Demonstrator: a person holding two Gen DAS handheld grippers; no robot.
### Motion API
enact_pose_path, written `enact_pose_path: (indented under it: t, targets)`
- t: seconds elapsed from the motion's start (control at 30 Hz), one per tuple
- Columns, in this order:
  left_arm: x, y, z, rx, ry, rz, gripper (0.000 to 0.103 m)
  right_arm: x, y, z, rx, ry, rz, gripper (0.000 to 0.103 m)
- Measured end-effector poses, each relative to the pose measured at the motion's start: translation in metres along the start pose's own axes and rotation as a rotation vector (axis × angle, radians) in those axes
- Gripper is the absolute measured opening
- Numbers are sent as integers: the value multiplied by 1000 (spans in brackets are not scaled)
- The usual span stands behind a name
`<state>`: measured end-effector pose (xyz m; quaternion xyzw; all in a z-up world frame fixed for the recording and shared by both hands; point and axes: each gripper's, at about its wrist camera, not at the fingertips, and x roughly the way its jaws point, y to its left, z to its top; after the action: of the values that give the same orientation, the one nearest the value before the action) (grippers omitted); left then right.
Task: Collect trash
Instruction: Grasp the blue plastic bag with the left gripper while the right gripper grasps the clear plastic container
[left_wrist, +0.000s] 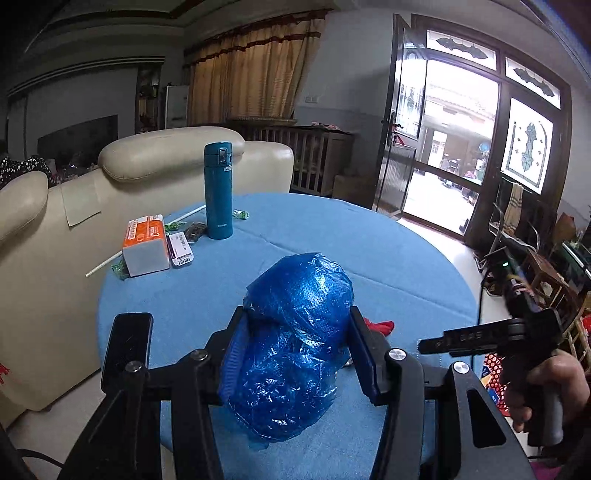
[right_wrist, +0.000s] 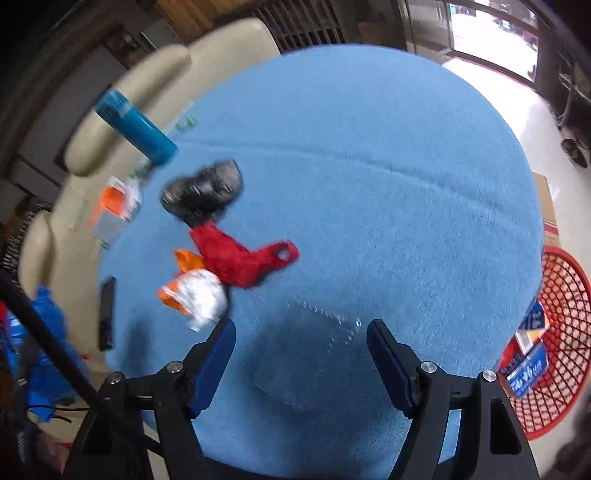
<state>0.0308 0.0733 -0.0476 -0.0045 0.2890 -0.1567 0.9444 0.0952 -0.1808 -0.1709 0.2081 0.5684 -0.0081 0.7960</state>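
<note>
Blue plastic bag (left_wrist: 291, 343) between left fingers (left_wrist: 364, 354)

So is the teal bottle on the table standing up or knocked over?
Upright. In the left wrist view the teal bottle stands on its base on the blue table, cap on top, beside the orange box.

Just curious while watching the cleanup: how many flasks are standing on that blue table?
1: a teal thermos flask stands upright at the table's far side, beside the orange-and-white box. None other shows.
</note>
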Motion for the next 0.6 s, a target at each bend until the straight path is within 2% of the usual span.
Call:
enact_pose_path:
  t: [0.2, 0.3, 0.37, 0.6]
  targets:
    - [-9, -24, -11, 53, -5, -29, 54, 23, 6, -15, 36, 62, -40, 76]
    - [-9, -35, -14, 61, 4, -60, 54, 29, 14, -18, -7, 32, -95, 76]
    - [-11, -42, -14, 72, 4, -67, 54, 31, 11, -18, -18, 7, -100, 60]
    - [-17, -66, -8, 115, 7, -12, 54, 22, 2, -21, -79, -41, -48, 54]
